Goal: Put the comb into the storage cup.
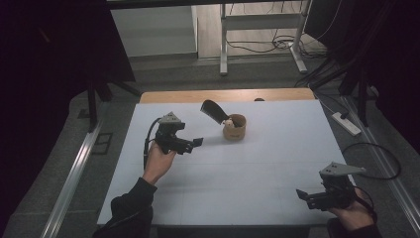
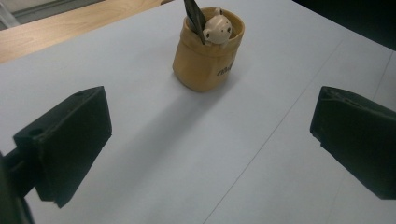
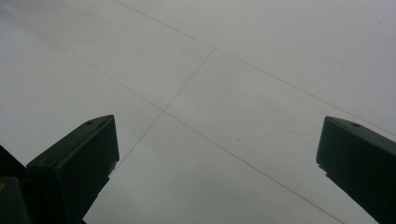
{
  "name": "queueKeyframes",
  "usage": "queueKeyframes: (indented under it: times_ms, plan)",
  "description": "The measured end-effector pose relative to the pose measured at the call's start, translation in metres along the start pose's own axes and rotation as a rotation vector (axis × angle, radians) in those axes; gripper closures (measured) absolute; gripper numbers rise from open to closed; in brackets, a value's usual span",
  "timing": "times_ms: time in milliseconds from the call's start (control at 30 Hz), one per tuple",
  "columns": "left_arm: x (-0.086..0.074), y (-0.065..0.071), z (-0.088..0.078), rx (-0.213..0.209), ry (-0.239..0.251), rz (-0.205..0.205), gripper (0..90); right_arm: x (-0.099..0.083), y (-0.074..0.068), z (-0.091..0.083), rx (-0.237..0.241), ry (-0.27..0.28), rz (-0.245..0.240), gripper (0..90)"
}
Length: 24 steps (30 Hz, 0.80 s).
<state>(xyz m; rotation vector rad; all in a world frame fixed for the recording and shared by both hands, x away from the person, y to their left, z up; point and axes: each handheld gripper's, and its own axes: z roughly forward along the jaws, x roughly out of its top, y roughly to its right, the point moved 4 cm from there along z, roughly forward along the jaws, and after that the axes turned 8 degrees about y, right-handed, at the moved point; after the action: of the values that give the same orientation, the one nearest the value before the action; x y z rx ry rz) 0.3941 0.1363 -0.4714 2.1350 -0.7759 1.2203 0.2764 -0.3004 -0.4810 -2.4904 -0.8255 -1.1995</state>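
- Pouch, a tan fabric pot with a small cream bear head at its rim and a dark blade-like utensil sticking out, stands upright on the white tabletop, ahead of the left tool and apart from it.
- Left tool: its jaws stand wide apart with nothing between them; in the left gripper view the pouch sits ahead and above the gap, slightly left of centre, with bare tabletop in between.
- To do the reach well, I judge the left tool should travel forward low and level, keeping the jaws spread until the pouch body lies fully between them, then close gently on the soft wall below the rim rather than on the bear or the utensil.
- Fabric sides will likely give, so a slow, mid-height squeeze should keep the pouch from tipping; the leaning utensil makes it top-heavy towards the far side.
- Right tool is held near the person's edge of the tabletop, jaws also apart and empty, looking down at bare surface; the pouch lies well ahead of it and off to its left.
- Farther off, beyond the pouch, a strip of wooden edge shows past the white tabletop.
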Motion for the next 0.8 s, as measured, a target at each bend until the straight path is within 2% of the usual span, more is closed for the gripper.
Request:
queueKeyframes:
  times_ms: [800]
  plan:
    - [-0.012, 0.013, -0.016, 0.007, -0.008, -0.001, 0.0, 0.0, 0.0, 0.0, -0.002, 0.005, 0.002, 0.0]
